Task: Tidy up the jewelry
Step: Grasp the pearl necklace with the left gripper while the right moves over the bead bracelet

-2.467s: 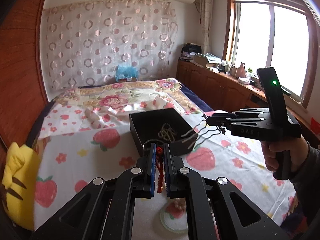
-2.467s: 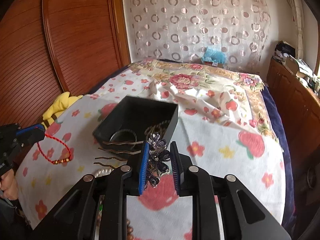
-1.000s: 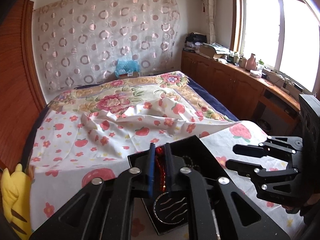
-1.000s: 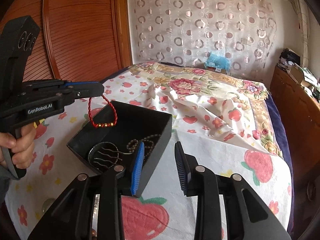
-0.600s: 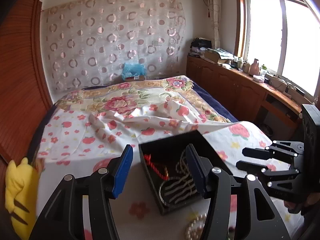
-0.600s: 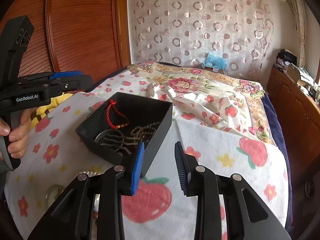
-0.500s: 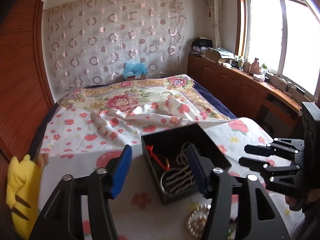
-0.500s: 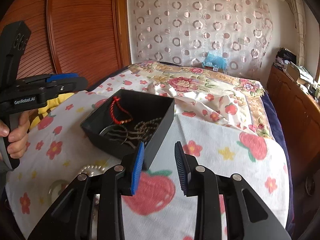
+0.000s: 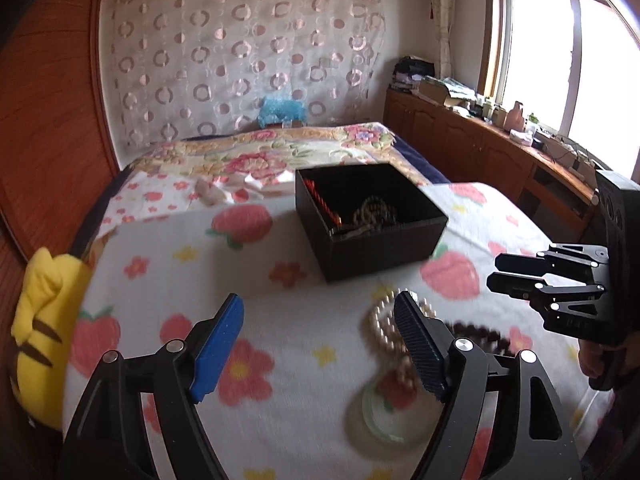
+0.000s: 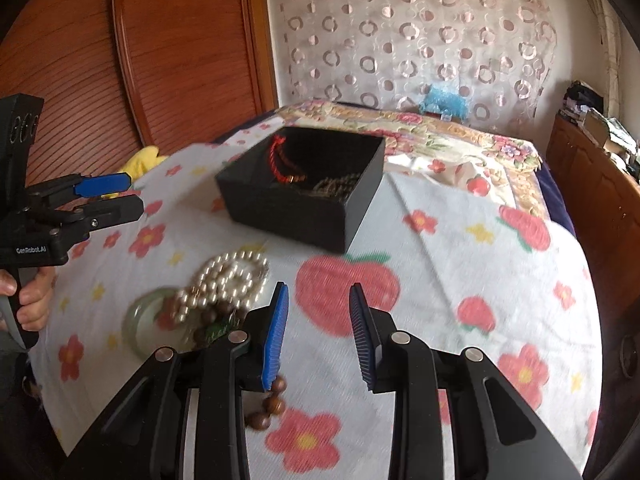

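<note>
Right wrist view: the right claw hovers low over the strawberry-print bed cover, its blue pads spread moderately apart and holding nothing. Far of it stands the black box, which already contains a red cord bracelet and a dark chain necklace. Near and left of the box, a loose cluster lies on the cover: a pearl strand, a pale green bangle and a string of brown wooden beads, the last reaching under the claw's left finger. The three pieces overlap one another. At the left edge the left claw is held level above the bed, apart from the jewelry.

Left wrist view: the left claw is wide open and empty; the pearl strand lies partly behind its right pad, with the box beyond.

Judged step: between transfers, with several pieces boxed and three left outside. The next move probably calls for lowering one claw onto a single piece of the cluster, most readily the pearls or the wooden beads, and closing without dragging the overlapping neighbours.
</note>
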The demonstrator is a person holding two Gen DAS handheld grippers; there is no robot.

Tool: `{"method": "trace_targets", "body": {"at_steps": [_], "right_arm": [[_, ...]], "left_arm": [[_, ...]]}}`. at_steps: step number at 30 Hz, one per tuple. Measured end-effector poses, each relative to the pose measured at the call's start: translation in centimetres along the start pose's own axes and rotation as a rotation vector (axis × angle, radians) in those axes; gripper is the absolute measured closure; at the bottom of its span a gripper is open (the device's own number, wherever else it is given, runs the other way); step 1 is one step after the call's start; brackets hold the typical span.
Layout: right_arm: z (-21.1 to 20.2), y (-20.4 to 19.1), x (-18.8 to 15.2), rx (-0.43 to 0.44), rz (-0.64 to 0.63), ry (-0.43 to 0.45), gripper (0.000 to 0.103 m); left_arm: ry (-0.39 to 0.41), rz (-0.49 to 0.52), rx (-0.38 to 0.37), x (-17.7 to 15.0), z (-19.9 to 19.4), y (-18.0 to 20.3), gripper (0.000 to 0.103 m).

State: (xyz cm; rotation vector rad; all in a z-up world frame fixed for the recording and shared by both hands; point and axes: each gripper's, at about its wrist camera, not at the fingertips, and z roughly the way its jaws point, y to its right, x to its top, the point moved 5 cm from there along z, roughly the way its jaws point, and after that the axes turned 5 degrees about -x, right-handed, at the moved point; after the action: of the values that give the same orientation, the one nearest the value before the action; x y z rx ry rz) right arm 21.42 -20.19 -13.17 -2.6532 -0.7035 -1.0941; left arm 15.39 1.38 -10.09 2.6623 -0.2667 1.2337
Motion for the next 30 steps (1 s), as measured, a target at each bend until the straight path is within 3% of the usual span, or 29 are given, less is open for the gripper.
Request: {"method": "trace_targets", "body": {"at_steps": [10, 24, 26, 27, 30], "right_arm": [[0.7, -1.5, -3.2, 0.046, -0.043, -0.093, 0.069], [1.0, -1.9, -4.1, 0.001, -0.111, -0.109, 0.069], [0.9, -1.8, -4.2, 0.0, -0.111, -0.107, 0.069], [1.0, -1.9, -4.2, 0.003, -0.109, -0.108, 0.07], [0.9, -1.9, -4.2, 0.001, -0.103, -0.107, 0.071]], "left_arm": [[-0.02, -0.008, -0.019, -2.1, -0.5, 1.3, 0.029], [-0.066, -0.007, -0.054, -4.5, -0.3, 3.4, 0.029], [-0.076, 0.004, -0.06, -4.5, -0.2, 3.8, 0.032], [-0.081, 0.008, -0.064, -4.4, -0.1, 3.9, 0.04], [-0.093, 0.033, -0.06, -4.0, 0.3, 4.3, 0.05]]}}
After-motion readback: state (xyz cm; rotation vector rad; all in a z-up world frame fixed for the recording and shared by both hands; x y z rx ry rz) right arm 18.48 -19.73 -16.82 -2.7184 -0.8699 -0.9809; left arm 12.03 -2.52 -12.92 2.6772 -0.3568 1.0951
